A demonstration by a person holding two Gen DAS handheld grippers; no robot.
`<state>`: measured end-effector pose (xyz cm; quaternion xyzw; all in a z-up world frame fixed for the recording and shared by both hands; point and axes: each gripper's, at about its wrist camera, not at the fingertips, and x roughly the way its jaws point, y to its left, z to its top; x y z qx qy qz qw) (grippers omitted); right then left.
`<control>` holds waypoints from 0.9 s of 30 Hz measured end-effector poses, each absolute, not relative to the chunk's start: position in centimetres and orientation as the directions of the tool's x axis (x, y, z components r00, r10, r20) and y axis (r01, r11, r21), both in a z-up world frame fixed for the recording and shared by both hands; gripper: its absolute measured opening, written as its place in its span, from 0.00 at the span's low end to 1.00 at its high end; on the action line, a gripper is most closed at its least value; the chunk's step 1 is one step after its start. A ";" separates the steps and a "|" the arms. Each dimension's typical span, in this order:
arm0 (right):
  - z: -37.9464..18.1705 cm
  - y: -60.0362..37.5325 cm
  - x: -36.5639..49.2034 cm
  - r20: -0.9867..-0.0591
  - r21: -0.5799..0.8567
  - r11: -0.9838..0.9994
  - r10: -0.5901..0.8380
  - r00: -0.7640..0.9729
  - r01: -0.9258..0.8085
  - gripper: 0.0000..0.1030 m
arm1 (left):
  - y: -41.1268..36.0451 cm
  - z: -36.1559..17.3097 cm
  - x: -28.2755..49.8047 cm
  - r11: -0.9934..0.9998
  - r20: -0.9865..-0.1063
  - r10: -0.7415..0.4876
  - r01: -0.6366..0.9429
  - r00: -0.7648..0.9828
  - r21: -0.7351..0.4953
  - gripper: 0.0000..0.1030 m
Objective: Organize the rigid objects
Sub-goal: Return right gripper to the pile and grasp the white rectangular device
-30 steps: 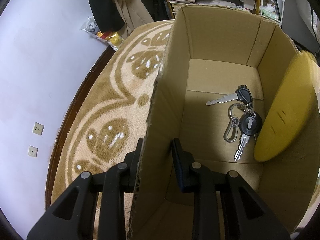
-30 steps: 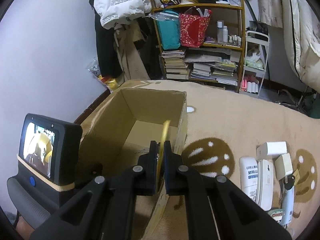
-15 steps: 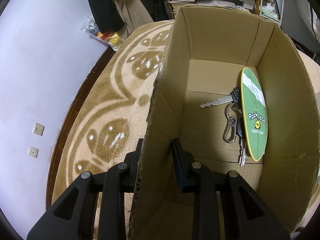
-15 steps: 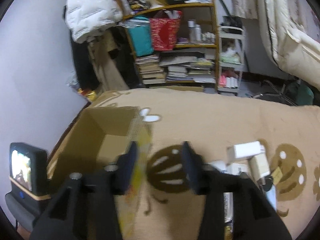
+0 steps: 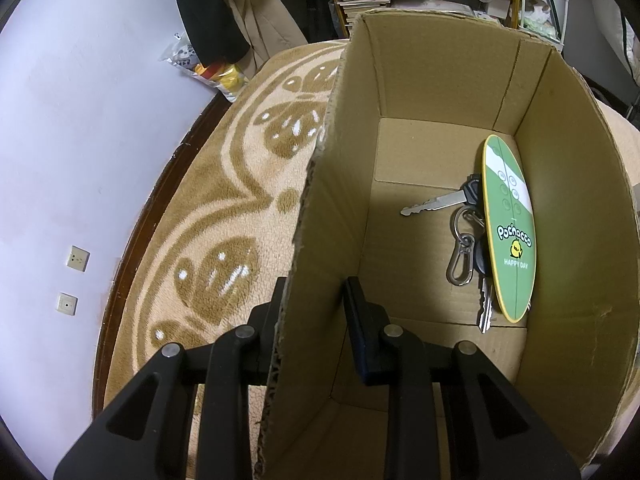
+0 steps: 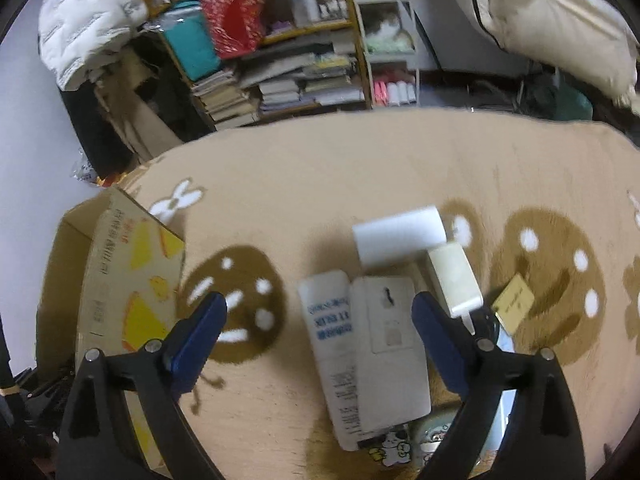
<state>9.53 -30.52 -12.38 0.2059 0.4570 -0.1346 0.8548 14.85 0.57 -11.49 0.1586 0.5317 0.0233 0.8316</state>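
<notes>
I read this as a lived-in home room: patterned carpet (image 6: 360, 168), crammed bookshelf (image 6: 280, 80), hanging coats (image 5: 224, 12), bedding (image 6: 552, 20).

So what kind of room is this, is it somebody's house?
Probably a lived-in room in a home, maybe a bedroom. A patterned rug covers the floor, a crowded shelf holds stacked books and bags, and a puffy white coat is piled up beside it.
</notes>
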 end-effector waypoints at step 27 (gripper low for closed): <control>-17.2 -33.7 8.5 -0.882 0.268 0.830 0.006 0.472 0.490 0.72 | 0.4 -11.7 14.8 0.949 -0.879 0.207 0.131 0.430 0.288 0.26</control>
